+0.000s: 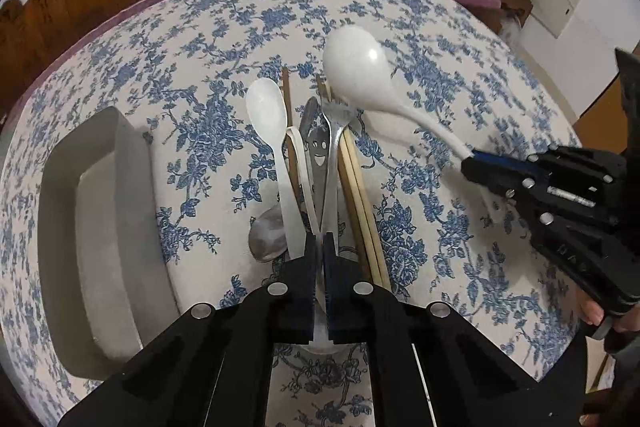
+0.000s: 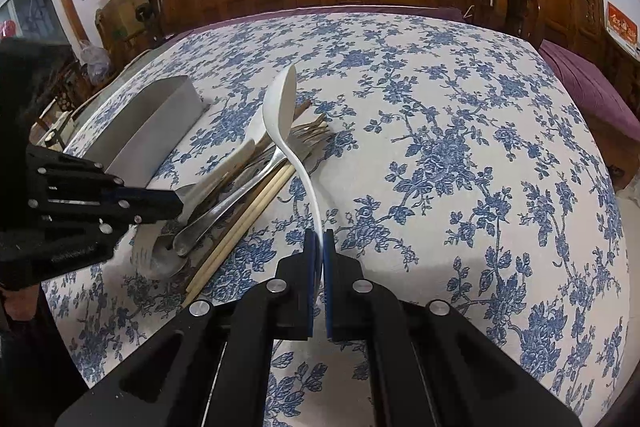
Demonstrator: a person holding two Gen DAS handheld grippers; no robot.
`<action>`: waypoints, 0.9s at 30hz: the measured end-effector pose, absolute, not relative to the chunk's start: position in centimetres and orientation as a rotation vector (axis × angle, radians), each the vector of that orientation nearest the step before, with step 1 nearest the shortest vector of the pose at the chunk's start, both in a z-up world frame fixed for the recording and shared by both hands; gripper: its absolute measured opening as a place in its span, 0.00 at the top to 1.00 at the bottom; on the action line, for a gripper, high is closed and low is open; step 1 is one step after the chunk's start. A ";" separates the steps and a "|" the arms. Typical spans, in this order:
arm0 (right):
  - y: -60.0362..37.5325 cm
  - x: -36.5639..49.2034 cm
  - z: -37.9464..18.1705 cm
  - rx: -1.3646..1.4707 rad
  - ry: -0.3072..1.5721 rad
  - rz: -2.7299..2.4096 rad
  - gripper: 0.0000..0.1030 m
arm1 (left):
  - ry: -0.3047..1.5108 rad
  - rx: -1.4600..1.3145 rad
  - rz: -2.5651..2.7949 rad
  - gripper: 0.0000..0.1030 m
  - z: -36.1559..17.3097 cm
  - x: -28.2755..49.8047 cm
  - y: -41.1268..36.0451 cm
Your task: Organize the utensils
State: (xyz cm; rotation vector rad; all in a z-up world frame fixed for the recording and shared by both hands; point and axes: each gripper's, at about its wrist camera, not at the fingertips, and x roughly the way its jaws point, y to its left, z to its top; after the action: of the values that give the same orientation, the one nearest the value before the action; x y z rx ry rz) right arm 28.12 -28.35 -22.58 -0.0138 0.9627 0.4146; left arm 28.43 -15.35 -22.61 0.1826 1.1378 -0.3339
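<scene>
The right gripper pinches a white ladle above the floral tabletop. The left gripper fingers are pressed onto a fork in the utensil pile. Only the left view shows the grey tray's hollow, at nine o'clock.

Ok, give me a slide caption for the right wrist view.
Right gripper lifts a white spoon by its handle above piled utensils.
</scene>
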 end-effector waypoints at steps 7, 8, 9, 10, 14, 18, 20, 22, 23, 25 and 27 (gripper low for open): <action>-27.2 27.7 -21.7 -0.014 0.967 0.400 0.96 | 1.068 0.156 -0.354 0.97 -19.6 27.5 -14.1; -26.9 27.7 -21.5 -0.015 0.965 0.398 0.96 | 1.058 0.154 -0.354 0.97 -19.2 27.4 -13.7; -26.6 27.6 -21.2 -0.014 0.961 0.396 0.96 | 1.049 0.152 -0.353 0.97 -18.7 27.3 -13.4; -26.4 27.7 -21.0 -0.011 0.960 0.396 0.96 | 1.038 0.149 -0.351 0.97 -18.2 27.2 -12.9; -24.8 27.6 -19.9 -0.010 0.950 0.390 0.96 | 1.008 0.142 -0.331 0.97 -16.6 27.0 -10.8; -22.7 27.5 -18.8 -0.021 0.937 0.403 0.96 | 0.985 0.134 -0.296 0.97 -15.4 27.0 -8.3; -21.6 27.4 -18.3 -0.024 0.935 0.411 0.96 | 0.980 0.123 -0.273 0.97 -15.0 27.1 -6.7; -20.5 27.3 -17.8 -0.028 0.926 0.420 0.96 | 0.977 0.115 -0.255 0.97 -14.9 27.2 -5.5; -19.9 27.2 -17.6 -0.031 0.919 0.422 0.96 | 0.975 0.113 -0.245 0.97 -14.8 27.2 -4.8; -18.8 27.1 -17.2 -0.031 0.913 0.428 0.95 | 0.974 0.106 -0.229 0.97 -14.8 27.3 -3.6; -17.6 27.0 -16.9 -0.031 0.912 0.432 0.96 | 0.976 0.104 -0.210 0.97 -14.9 27.4 -2.6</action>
State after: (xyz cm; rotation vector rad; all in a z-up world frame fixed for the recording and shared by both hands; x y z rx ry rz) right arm 26.96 -17.60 -16.88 -0.0308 0.9122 0.4315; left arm 27.43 -2.56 -14.93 0.1038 0.9758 -0.2104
